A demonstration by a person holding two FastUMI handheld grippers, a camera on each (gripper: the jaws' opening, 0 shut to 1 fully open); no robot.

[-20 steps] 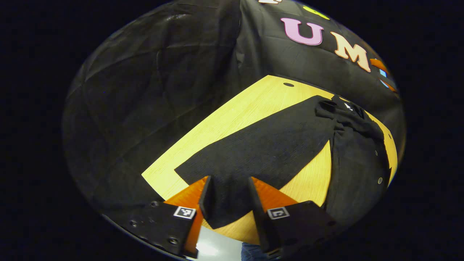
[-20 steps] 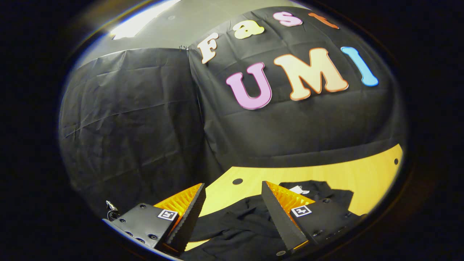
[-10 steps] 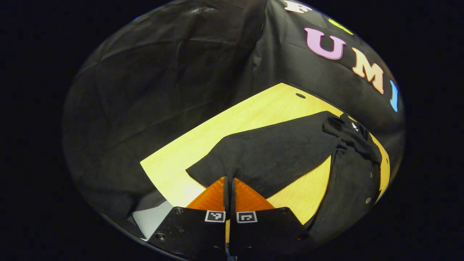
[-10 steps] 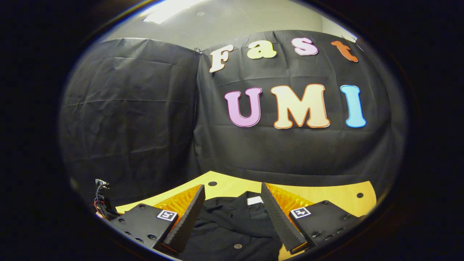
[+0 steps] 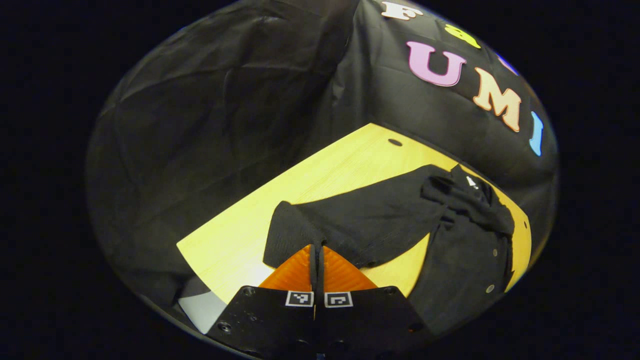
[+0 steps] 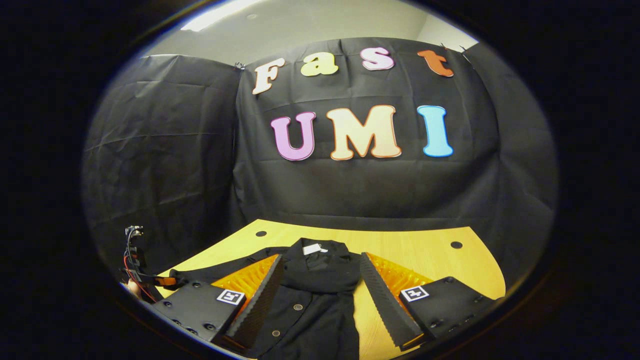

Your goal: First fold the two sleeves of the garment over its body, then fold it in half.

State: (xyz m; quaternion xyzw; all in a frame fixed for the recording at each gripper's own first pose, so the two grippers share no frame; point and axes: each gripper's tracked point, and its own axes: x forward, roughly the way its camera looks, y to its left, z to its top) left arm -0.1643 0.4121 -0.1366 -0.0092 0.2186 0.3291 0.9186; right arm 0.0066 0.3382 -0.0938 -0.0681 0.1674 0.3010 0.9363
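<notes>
The left gripper pinches the sleeve cuff just above the desk; the right gripper hovers spread above the garment. Seemingly neither sleeve is folded yet.

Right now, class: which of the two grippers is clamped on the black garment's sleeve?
The left gripper: shut on the black sleeve. The right gripper hangs open.

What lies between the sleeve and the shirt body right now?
In the left gripper view, a bare wedge of table separates the sleeve from the body; they meet only at the shoulder. The left gripper pinches the cuff.
</notes>
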